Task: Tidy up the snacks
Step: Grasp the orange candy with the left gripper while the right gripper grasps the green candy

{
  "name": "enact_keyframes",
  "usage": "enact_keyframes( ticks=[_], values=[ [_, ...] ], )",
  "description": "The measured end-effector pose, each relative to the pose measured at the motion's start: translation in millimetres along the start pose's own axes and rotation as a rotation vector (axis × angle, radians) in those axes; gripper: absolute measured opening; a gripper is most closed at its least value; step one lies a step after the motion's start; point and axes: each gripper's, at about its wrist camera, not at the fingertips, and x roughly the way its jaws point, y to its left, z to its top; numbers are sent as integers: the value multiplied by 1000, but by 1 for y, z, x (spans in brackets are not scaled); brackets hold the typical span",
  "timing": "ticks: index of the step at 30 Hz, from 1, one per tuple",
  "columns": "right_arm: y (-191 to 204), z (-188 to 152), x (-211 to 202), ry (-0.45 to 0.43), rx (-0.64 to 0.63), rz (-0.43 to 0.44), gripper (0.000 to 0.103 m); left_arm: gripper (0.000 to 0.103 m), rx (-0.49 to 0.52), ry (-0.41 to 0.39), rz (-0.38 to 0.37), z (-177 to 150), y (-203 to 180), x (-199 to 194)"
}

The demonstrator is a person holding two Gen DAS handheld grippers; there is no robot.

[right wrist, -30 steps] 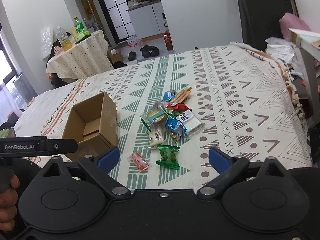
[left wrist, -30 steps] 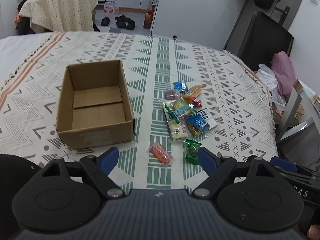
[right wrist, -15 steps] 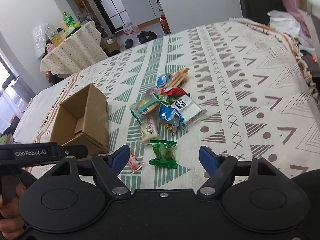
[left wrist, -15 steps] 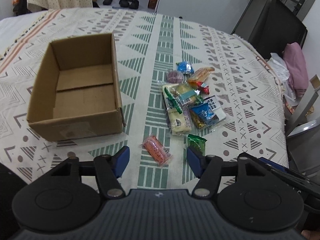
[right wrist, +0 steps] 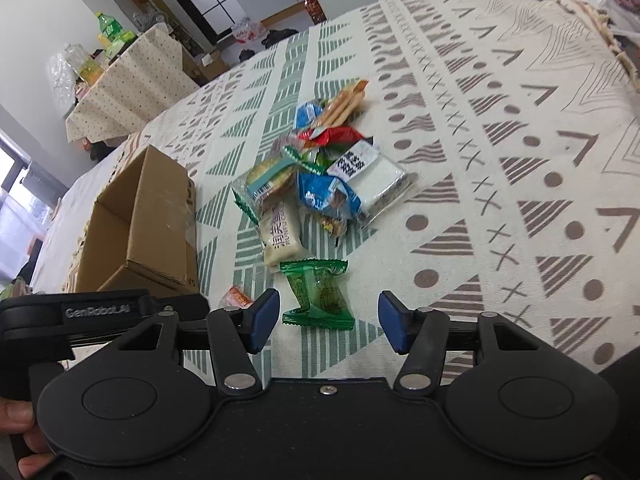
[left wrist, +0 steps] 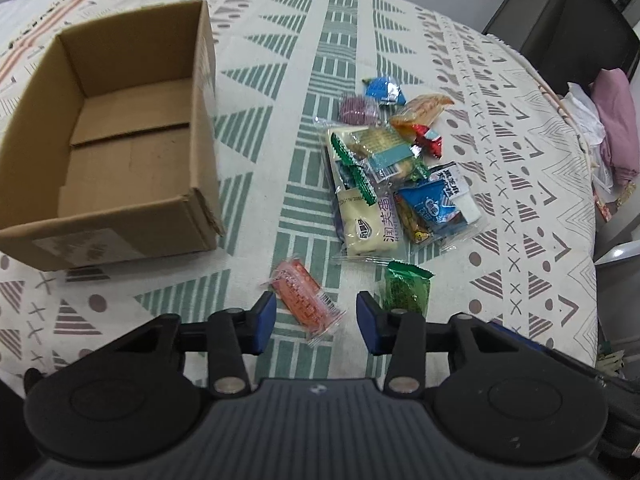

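Both our grippers have sunk toward the patterned tablecloth [left wrist: 500, 128], jaws closing, holding nothing.
One cardboard box [left wrist: 120, 128] ahead-left; orange packet [left wrist: 304, 298] between left gripper [left wrist: 316, 316] pads, green packet [right wrist: 320, 296] between right gripper [right wrist: 328, 320] pads.

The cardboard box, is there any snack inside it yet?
No, the cardboard box shows only its bare brown floor.

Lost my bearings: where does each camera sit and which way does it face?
Left wrist: on the left gripper, tilted down at the orange packet between closing jaws, box to the left.
Right wrist: on the right gripper, facing the green packet; jaws closing; a hand at lower left.
Shared: box, snack pile, both packets.
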Motion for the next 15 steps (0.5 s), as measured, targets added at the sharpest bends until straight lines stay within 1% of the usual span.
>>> enact_keyframes(
  ticks=[3, 6, 13, 14, 15],
  values=[
    [-2, 1, 10, 26, 5, 5, 50, 41, -9, 14, -1, 3, -2, 10],
    [-3, 3, 20, 45, 10, -3, 50, 41, -23, 35, 8, 5, -1, 21],
    [-6, 8, 40, 85, 30, 18, 50, 41, -73, 111, 46, 2, 4, 52],
    [-6, 9, 42, 89, 35, 22, 50, 39, -81, 118, 44, 2, 5, 55],
    [-6, 9, 45, 95, 40, 24, 50, 33, -92, 122, 39, 1, 6, 57]
  ],
)
